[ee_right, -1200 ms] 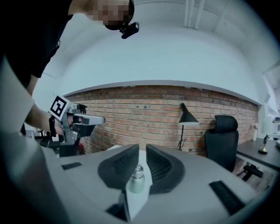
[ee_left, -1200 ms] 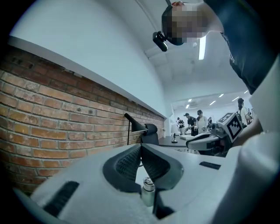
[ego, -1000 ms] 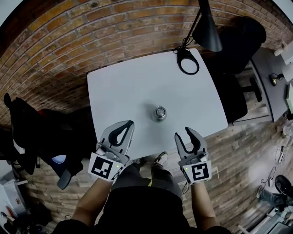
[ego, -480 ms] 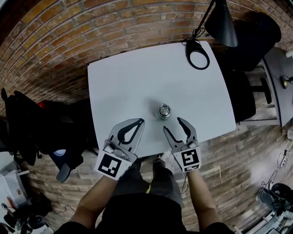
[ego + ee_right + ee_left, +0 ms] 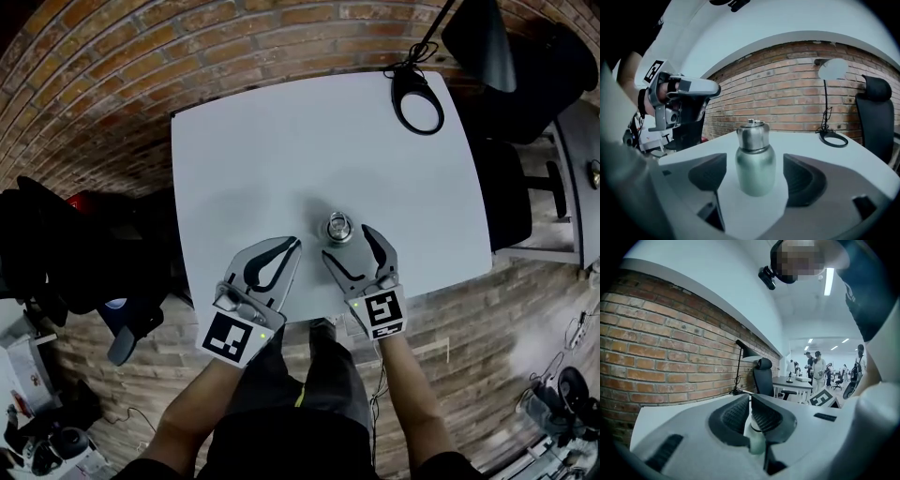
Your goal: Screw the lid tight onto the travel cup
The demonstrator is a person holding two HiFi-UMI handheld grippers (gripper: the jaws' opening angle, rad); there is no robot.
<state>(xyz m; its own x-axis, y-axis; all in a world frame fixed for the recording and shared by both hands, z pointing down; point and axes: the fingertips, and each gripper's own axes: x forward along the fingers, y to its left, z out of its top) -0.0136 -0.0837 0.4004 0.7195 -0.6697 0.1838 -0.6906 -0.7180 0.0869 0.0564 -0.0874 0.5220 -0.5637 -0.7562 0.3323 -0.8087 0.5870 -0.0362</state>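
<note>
A steel cup [image 5: 338, 228] is standing upright on a white table [image 5: 262, 131], its lid [image 5: 752, 133] sitting on top (whether it is screwed fully home cannot be told). The right claw [image 5: 347, 246] is reaching around the cup from the person's side. Its jaws have just been opening and are now gaping wide, with the cup standing between them and neither pad touching it. The left claw [image 5: 294, 244] is hovering just left of the cup, its jaws pressed together on nothing. Well beyond the cup, a black lamp [image 5: 419, 98] is resting on its ring-shaped base, and a brick wall [image 5: 787, 93] is rising behind the cup.
</note>
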